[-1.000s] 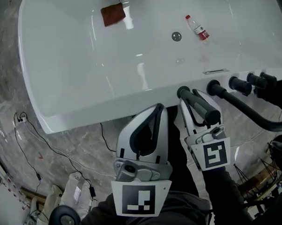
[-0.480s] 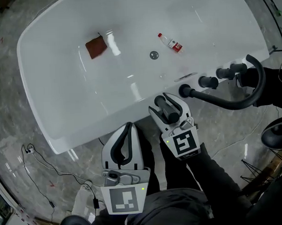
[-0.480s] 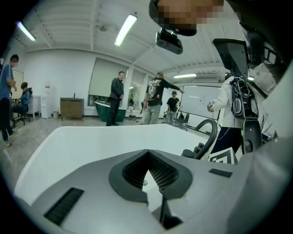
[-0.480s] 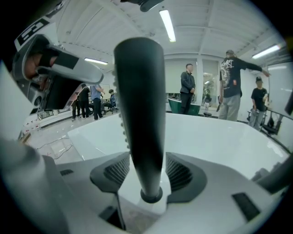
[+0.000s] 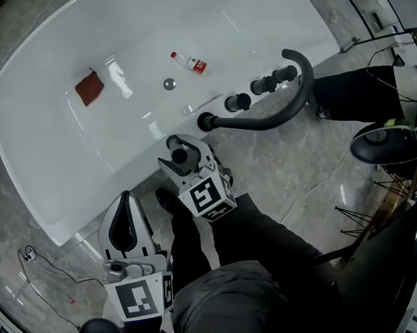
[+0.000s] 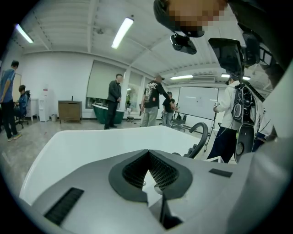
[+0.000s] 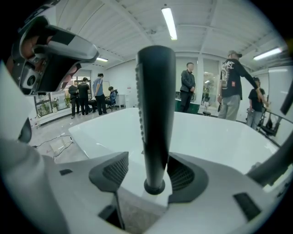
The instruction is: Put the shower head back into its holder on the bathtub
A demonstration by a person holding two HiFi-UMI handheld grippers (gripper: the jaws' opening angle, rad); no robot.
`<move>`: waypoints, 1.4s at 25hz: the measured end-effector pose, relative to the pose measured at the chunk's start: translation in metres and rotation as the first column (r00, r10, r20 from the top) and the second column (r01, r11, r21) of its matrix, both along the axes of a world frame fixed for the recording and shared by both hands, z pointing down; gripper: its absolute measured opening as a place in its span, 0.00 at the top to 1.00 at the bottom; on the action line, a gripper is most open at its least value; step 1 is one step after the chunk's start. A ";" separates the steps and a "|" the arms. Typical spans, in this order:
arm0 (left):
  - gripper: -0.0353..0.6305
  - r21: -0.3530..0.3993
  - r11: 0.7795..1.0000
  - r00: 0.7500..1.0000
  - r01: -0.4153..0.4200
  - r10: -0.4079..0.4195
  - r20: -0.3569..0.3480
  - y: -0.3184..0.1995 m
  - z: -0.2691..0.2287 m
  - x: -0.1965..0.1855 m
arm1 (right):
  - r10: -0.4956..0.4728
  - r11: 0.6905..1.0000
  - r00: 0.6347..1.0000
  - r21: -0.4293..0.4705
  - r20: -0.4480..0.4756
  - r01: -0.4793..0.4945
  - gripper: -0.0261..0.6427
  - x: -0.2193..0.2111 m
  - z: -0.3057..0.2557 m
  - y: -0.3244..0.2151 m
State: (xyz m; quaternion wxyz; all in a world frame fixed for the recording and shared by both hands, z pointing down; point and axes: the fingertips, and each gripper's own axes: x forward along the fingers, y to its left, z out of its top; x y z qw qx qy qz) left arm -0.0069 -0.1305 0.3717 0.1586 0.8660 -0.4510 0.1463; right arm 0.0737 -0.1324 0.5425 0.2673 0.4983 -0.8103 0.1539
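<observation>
Shower head (image 7: 155, 114) is shown upright, seated in its holder (image 7: 154, 186) on the bathtub (image 5: 50, 169) rim, between the jaws of the right gripper (image 7: 149, 173). These have just been opened wide and no longer clamp it. The left gripper (image 6: 149, 157), drawn back beside it, is closed and empty. Placement is judged done, with only withdrawal left.

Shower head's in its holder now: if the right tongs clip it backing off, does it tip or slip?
Probably stays: the shower head stands upright, foot seated in the holder, between the right tongs, which have just been opening and do not press it. Looks rigid, smooth black; likely slippery. Tall and slim, so a high sideways knock might rock it.
</observation>
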 end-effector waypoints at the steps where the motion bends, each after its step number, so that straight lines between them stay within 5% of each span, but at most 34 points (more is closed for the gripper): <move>1: 0.94 0.001 1.000 1.000 -0.002 0.002 0.000 0.001 -0.001 0.000 | 0.003 1.000 1.000 0.004 0.000 -0.003 0.58 0.001 -0.001 -0.001; 23: 0.94 0.011 1.000 1.000 0.009 -0.009 0.013 0.010 -0.001 0.015 | -0.008 1.000 1.000 0.015 0.006 0.008 0.59 0.012 -0.002 -0.004; 30: 0.94 -0.067 0.998 1.000 -0.010 0.012 0.022 0.022 0.015 -0.009 | 0.013 1.000 0.999 0.024 -0.031 -0.012 0.59 0.002 0.001 0.000; 35: 0.94 0.025 1.000 1.000 0.013 -0.013 0.012 0.005 -0.001 -0.007 | -0.008 0.999 1.000 0.032 -0.030 0.009 0.59 -0.003 -0.003 -0.008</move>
